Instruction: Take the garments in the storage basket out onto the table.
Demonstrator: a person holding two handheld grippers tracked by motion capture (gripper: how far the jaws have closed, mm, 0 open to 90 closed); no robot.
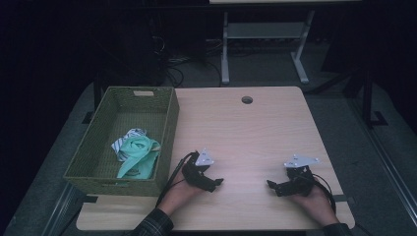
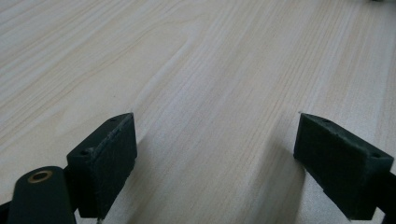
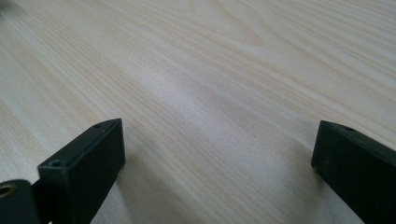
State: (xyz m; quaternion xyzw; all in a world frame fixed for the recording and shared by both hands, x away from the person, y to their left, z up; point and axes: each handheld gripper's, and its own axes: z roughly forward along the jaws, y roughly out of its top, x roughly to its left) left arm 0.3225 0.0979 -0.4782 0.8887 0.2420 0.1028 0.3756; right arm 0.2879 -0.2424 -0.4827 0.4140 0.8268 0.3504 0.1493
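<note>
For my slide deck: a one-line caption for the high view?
Two open hand-held tools, left and right, rest on a wooden table beside a green basket of folded cloths.

A green woven basket sits at the table's left edge, with 2 crumpled cloths inside it.

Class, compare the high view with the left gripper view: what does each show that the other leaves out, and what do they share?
High view alone: a green basket holding a turquoise cloth, both hands, the right gripper, and the floor beyond the table. Left gripper view alone: a close look at the wood grain and the left gripper with its fingers spread apart, nothing between them. Shared: the pale wooden table and the left gripper.
</note>
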